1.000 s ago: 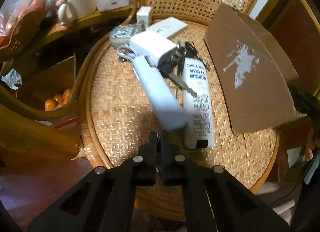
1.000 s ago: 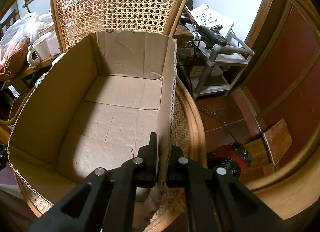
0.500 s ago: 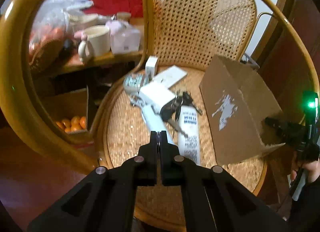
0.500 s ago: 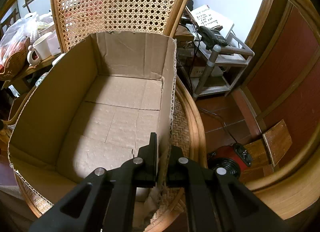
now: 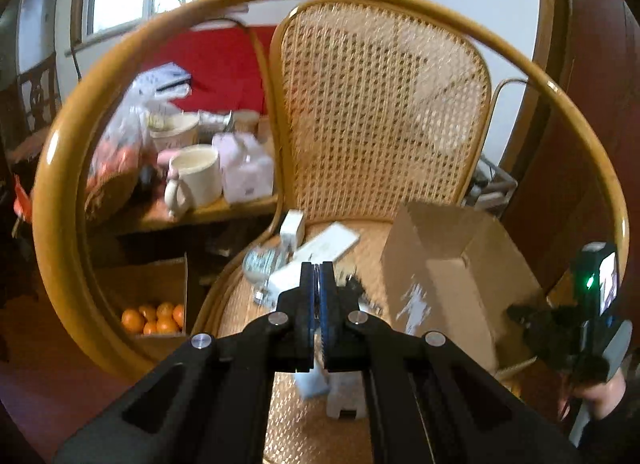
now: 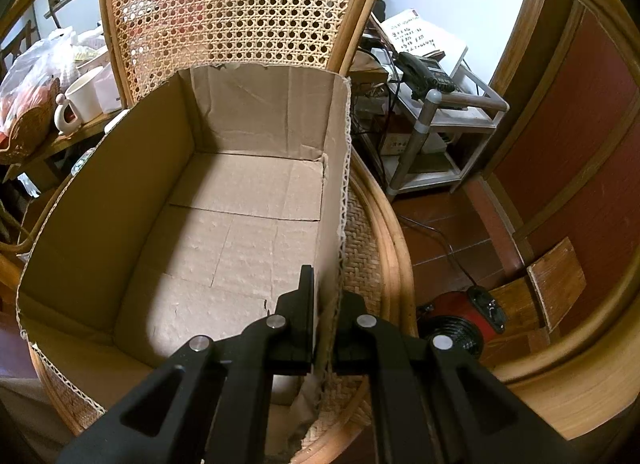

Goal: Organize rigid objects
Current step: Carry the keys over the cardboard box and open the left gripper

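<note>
My left gripper (image 5: 318, 268) is shut with nothing in it, held above the front of the rattan chair seat (image 5: 240, 304). On the seat lie a white adapter (image 5: 291, 226), a flat white box (image 5: 328, 244), a round glass item (image 5: 258, 262), a light blue case (image 5: 314, 382) and a white bottle (image 5: 346, 396), partly hidden behind my fingers. An open cardboard box (image 5: 460, 276) stands at the seat's right. My right gripper (image 6: 326, 292) is shut on the right wall of that cardboard box (image 6: 120, 192), which has nothing inside. A hand holds it at the right edge of the left wrist view.
The chair's curved arm hoop (image 5: 60, 168) rings the left view. A side table at left carries a cream mug (image 5: 198, 174) and bags, with a carton of oranges (image 5: 154, 316) below. Right of the chair are a metal cart with a telephone (image 6: 428, 76) and a red heater (image 6: 456, 324).
My left gripper has risen and tipped upward, backing away from the seat items, still shut. The right gripper and the cardboard box have not moved.
</note>
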The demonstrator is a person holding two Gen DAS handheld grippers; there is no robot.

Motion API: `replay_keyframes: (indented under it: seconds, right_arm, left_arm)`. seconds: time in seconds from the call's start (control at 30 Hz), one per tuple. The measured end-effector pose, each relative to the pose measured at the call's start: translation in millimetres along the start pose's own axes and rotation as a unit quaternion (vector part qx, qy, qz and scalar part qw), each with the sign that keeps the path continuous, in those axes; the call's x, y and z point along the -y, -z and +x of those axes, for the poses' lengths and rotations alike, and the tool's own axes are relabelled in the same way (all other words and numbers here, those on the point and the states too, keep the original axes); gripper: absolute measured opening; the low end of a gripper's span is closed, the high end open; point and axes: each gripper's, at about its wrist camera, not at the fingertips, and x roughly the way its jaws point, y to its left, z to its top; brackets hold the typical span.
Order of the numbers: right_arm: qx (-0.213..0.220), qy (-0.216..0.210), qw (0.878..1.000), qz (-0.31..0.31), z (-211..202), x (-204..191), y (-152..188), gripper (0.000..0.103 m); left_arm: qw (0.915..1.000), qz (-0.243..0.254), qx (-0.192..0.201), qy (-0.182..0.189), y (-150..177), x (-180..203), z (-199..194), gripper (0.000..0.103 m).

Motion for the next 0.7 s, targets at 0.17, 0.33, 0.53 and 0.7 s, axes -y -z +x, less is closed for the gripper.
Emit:
replay_keyframes:
  seconds: [0.17,0.33,0.53,0.7]
  right_arm:
    - [0.000,0.000,1.000,0.000,0.2,-0.3,-0.1,0.007]
    - [0.001,0.000,1.000,0.001,-0.1,0.2,0.5,0.007]
    - [0.001,0.000,1.000,-0.001,-0.3,0.6,0.3,0.007]
    - [0.001,-0.001,1.000,0.001,-0.2,0.8,-0.3,0.007]
  left_arm:
    - [0.9992,0.012,0.027,0.026,-23.1,24.8,-12.2,0.002]
    - [0.9966,0.043,0.045,0.053,-42.4,61.5,-18.6,0.002]
    - [0.9912,0.087,0.053,0.085,-48.8,106.7,-21.9,0.002]
    - [0.9844,0.103,0.036,0.138,-34.0,124.2,-12.0,0.002]
